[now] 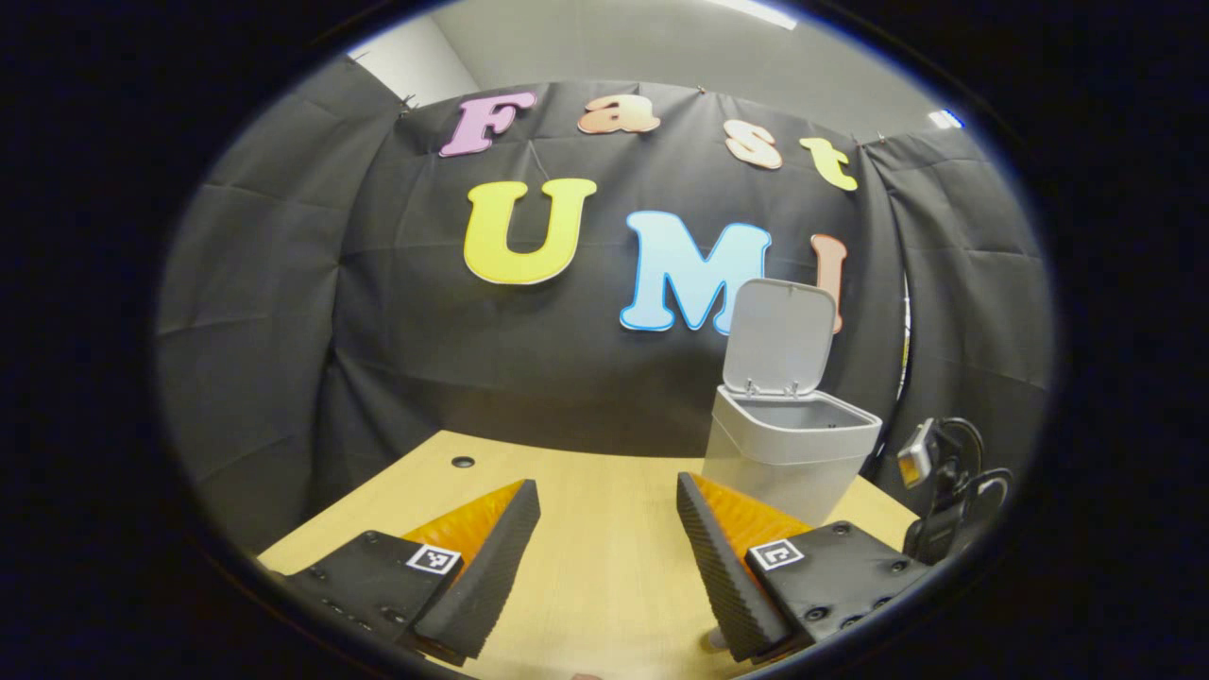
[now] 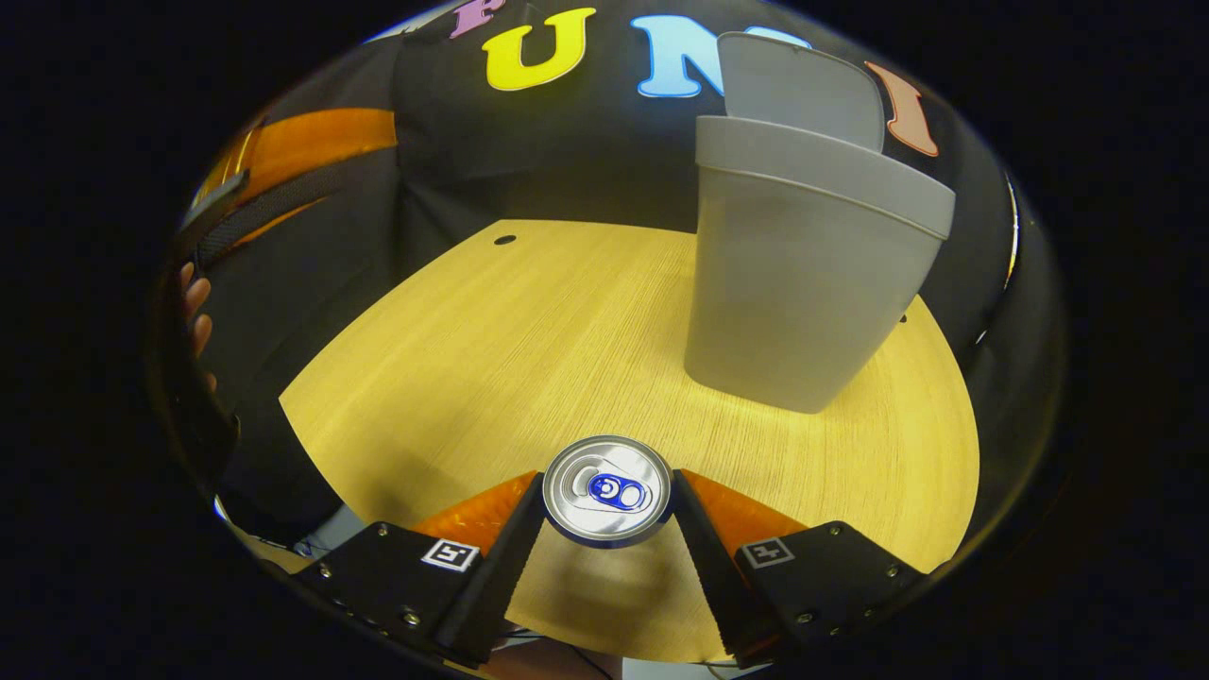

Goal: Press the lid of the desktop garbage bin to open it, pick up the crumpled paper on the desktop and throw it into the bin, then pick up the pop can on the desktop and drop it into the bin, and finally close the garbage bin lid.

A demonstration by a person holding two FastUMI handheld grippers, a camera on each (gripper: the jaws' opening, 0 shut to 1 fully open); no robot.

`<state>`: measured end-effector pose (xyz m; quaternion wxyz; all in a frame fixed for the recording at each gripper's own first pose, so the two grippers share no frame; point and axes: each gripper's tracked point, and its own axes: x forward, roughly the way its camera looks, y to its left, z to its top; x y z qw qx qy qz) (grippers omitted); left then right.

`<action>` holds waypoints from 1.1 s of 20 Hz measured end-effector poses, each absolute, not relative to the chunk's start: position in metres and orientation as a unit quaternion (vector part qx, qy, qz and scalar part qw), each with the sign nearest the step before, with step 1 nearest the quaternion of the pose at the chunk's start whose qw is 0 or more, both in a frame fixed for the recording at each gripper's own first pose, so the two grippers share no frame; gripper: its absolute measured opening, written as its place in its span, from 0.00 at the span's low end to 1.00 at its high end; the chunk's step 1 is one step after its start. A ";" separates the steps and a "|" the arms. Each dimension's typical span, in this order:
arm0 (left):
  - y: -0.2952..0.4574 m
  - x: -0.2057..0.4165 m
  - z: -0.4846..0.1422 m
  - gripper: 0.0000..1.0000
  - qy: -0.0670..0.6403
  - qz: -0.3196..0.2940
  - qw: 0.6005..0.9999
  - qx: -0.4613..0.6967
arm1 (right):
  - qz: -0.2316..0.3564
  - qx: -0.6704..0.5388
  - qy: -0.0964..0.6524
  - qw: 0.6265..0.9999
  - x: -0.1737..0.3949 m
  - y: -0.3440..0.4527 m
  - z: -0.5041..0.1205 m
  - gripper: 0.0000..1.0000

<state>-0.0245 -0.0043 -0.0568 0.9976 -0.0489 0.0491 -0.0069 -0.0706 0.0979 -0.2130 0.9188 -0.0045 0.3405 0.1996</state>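
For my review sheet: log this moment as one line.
bin lid open | right gripper shut on pop can | left gripper open, empty

left gripper (image 1: 604, 557): two wedge-shaped jaws with ribbed inner faces, black mounting blocks dotted with screws, square black-and-white marker tag on each block

right gripper (image 2: 606, 557): same build, wedge jaws, black screwed blocks, one square marker tag per side
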 end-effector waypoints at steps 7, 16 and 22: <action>-0.013 -0.023 -0.056 0.95 0.047 -0.015 0.998 -0.048 | 0.191 0.018 0.286 0.939 -0.065 0.087 -0.163 0.85; -0.011 -0.024 -0.055 0.95 0.047 -0.011 0.998 -0.050 | 0.178 0.047 0.214 0.959 -0.056 0.074 -0.113 0.85; -0.012 -0.024 -0.052 0.95 0.042 -0.011 0.998 -0.047 | 0.156 0.046 0.153 0.975 -0.042 0.056 -0.077 0.85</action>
